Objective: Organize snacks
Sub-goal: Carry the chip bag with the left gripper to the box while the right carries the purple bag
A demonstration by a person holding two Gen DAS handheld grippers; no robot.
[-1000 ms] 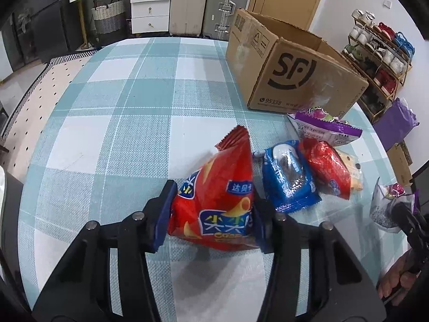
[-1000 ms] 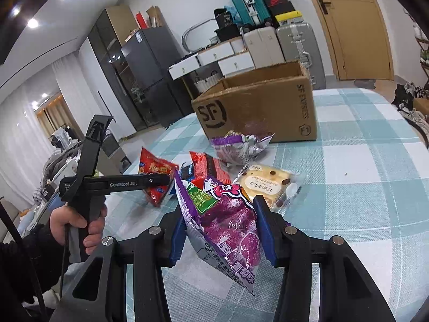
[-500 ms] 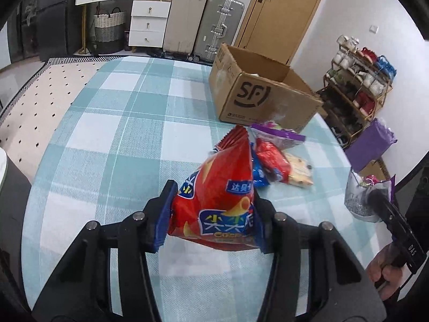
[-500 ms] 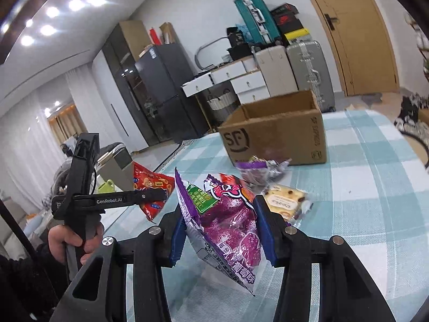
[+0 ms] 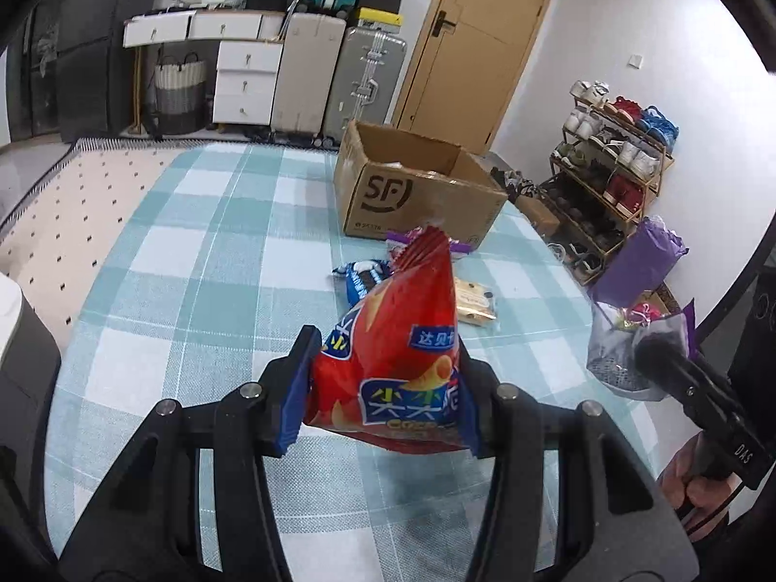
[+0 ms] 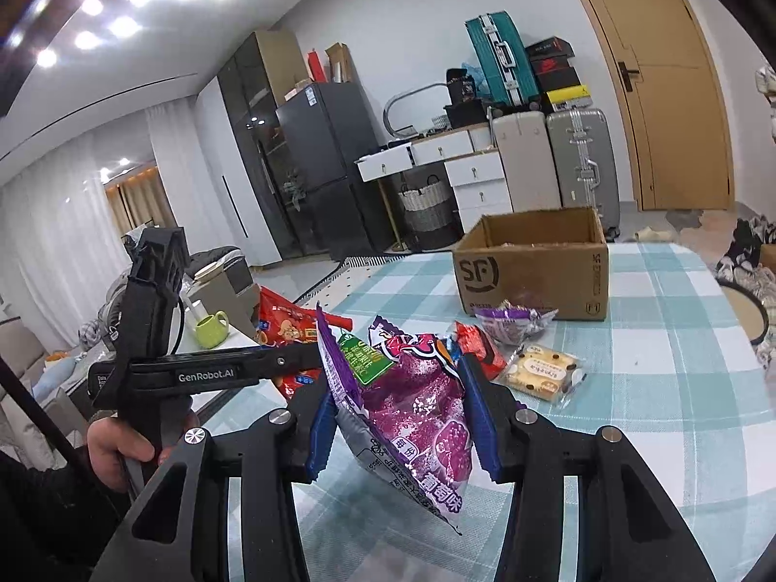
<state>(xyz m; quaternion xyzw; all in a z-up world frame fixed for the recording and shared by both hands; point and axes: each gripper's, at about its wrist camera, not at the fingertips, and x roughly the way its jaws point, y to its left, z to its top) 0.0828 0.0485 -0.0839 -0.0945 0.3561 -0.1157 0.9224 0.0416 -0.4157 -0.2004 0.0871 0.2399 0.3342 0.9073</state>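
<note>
My left gripper [image 5: 383,383] is shut on a red chip bag [image 5: 397,354] and holds it above the checked table [image 5: 194,262]. My right gripper [image 6: 402,417] is shut on a purple snack bag [image 6: 417,407], also lifted; that bag shows at the right in the left wrist view [image 5: 625,354]. The open cardboard SF box [image 5: 412,194] stands at the table's far side, and it shows in the right wrist view [image 6: 533,266]. Before it lie a small purple pack [image 6: 514,322], a red pack [image 6: 477,347], a blue pack [image 5: 361,279] and a clear cake pack [image 6: 543,371].
Beyond the table stand white drawers [image 5: 242,77], suitcases [image 5: 339,77] and a wooden door [image 5: 480,39]. A shoe rack [image 5: 611,165] is on the right. The left gripper's handle and the hand holding it [image 6: 145,368] are at the left in the right wrist view.
Both grippers have risen and drawn back from the table with their bags. The box and loose packs now look smaller and farther away.
</note>
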